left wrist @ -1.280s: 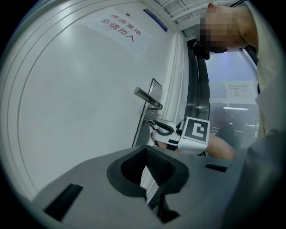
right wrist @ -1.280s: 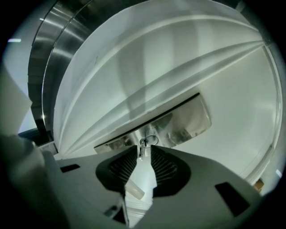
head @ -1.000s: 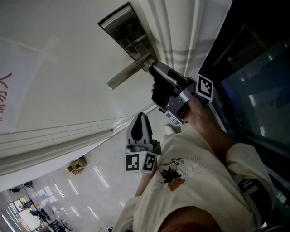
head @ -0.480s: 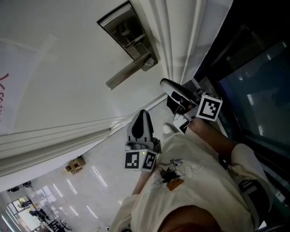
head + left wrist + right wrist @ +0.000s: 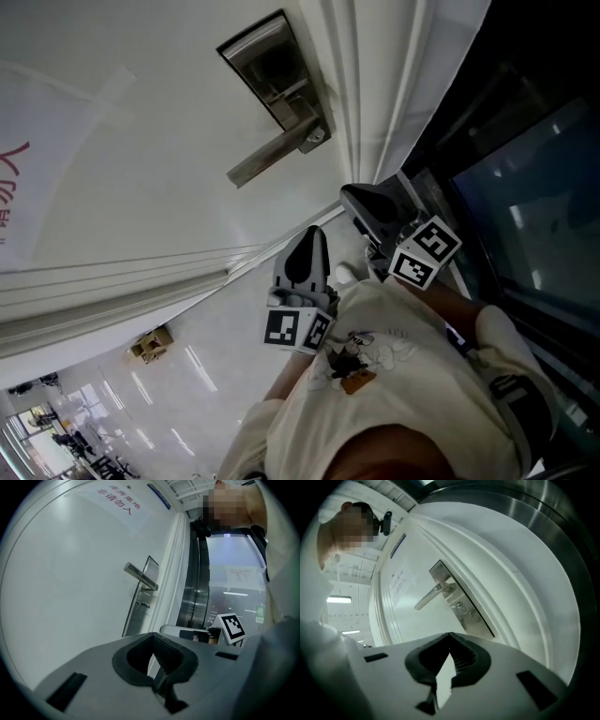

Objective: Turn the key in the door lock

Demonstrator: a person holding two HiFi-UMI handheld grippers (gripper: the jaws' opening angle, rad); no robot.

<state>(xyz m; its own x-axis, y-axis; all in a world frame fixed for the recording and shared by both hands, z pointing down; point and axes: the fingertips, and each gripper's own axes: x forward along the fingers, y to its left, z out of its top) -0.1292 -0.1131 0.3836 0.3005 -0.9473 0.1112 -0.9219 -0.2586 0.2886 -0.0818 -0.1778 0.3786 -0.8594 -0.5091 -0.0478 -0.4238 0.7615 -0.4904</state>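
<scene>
The steel lock plate [image 5: 272, 67] with its lever handle [image 5: 270, 157] is on the white door. A small key [image 5: 461, 606] sits in the cylinder below the handle and also shows as the key [image 5: 143, 604] in the left gripper view. My right gripper [image 5: 354, 197] hangs clear of the lock, down and right of the handle's base. Its jaws are shut with nothing between them, as the right gripper [image 5: 450, 637] shows in its own view. My left gripper [image 5: 312, 239] points at the door below the handle, well short of it; the left gripper [image 5: 153, 635] is shut and empty.
A dark metal and glass door frame [image 5: 506, 141] runs along the right of the white door. White mouldings [image 5: 141, 277] border the door's lower side. A paper notice with red print [image 5: 117, 501] is stuck high on the door. The person's body [image 5: 394, 394] fills the bottom.
The right gripper has come off the lock, moved down and right, rolled over and closed its jaws. The left gripper has edged slightly toward the door.
</scene>
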